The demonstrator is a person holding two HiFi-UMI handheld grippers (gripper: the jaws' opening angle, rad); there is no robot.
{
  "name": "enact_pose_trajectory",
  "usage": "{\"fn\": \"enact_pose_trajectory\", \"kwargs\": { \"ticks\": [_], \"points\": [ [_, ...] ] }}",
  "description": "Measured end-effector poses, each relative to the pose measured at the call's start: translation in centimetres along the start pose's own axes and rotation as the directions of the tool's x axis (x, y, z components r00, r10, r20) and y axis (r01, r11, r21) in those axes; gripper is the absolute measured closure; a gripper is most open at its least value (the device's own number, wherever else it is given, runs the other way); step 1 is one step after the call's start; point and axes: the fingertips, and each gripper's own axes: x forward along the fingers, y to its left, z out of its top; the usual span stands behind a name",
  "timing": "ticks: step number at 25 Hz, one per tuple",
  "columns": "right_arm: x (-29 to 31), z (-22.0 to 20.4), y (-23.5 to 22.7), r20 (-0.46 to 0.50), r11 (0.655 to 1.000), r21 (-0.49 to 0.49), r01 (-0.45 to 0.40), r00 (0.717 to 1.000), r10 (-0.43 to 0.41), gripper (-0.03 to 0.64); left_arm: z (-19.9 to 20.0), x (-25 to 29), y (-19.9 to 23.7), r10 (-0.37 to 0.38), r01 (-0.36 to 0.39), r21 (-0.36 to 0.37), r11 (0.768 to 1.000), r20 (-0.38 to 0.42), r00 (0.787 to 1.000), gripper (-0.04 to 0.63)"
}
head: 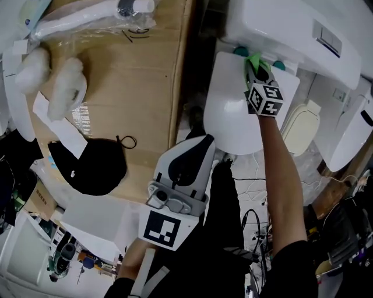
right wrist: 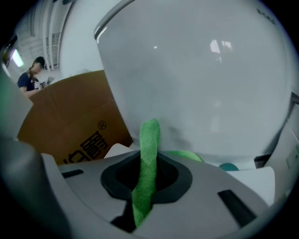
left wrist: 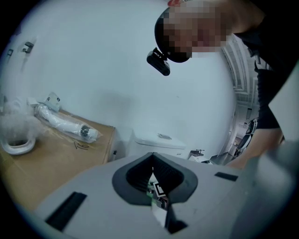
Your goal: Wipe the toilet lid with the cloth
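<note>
Where the right gripper [right wrist: 148, 164] closes, its jaws are clenched on the green cloth [right wrist: 149, 140]. The cloth is pinched as a folded strip and stands up past the tips. Its top end is pressed against the white toilet lid [right wrist: 201, 84]. In the head view the cloth is seen at the lid's hinge end, between two teal caps [head: 240, 51] and just below the cistern [head: 274, 26].

The jaws of the left gripper [left wrist: 153, 170] are brought together with nothing gripped. Only a thin slit shows between them, and the right gripper's marker cube [left wrist: 161, 190] is glimpsed through it. This gripper is held close to the person's body, well apart from the lid.

Writing:
- A ® mark and one Chinese character are printed on the side of the cardboard box [right wrist: 70, 116]; the character is not readable.
- A pen scribble on the box top can't be read.

Around:
- A black cap [head: 87, 166] lies on the box.
- A plastic-wrapped white part [head: 87, 17] lies at the box's far edge.
- A cream seat [head: 300, 128] is propped just beside the toilet.

A person [right wrist: 30, 74] beyond the box is shown in the right gripper view only.
</note>
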Motion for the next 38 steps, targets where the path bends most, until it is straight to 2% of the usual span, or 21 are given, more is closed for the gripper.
{"fn": "enact_pose_trajectory", "kwargs": {
  "ticks": [3,5,8,14,16,24,30,35,38],
  "points": [
    [0.3,-0.4,2.0,-0.057,0.977,-0.181,-0.112,0.993,0.103,0.563,0.0,-0.3,0.3,0.004,-0.004,-0.001,1.000,0.005,1.000,0.588],
    [0.3,-1.2,3.6,-0.115,0.934,-0.293,-0.204,0.977,0.177,0.563,-0.1,-0.6,0.3,0.007,-0.007,-0.001,1.000,0.007,1.000,0.588],
    [-0.1,-2.6,5.6,-0.198,0.847,-0.427,-0.316,0.947,0.253,0.563,-0.3,-1.0,0.2,0.015,-0.015,-0.004,1.000,0.009,1.000,0.588],
    [-1.9,-6.5,9.5,-0.335,0.689,-0.544,-0.478,0.877,0.345,0.563,-0.7,-1.9,-0.5,0.024,-0.024,-0.004,1.000,0.013,1.000,0.588],
    [-2.8,-8.1,10.5,-0.356,0.657,-0.558,-0.506,0.862,0.361,0.563,-0.7,-2.2,-0.8,0.027,-0.026,-0.004,1.000,0.018,0.999,0.588],
    [-7.8,-14.6,13.6,-0.424,0.602,-0.542,-0.587,0.809,0.407,0.563,-1.2,-4.2,-2.1,0.050,-0.050,-0.013,0.999,0.034,0.998,0.588],
    [-11.1,-18.8,14.9,-0.442,0.606,-0.508,-0.612,0.789,0.427,0.563,-1.6,-5.9,-3.1,0.061,-0.061,-0.009,0.998,0.053,0.997,0.588],
    [-14.4,-22.8,16.7,-0.476,0.590,-0.476,-0.653,0.755,0.451,0.563,-2.5,-6.9,-4.6,0.069,-0.068,-0.007,0.998,0.053,0.996,0.588],
    [-16.4,-25.3,17.7,-0.483,0.589,-0.469,-0.658,0.750,0.453,0.563,-3.2,-7.5,-5.9,0.067,-0.067,-0.004,0.998,0.057,0.996,0.588]
  ]
}}
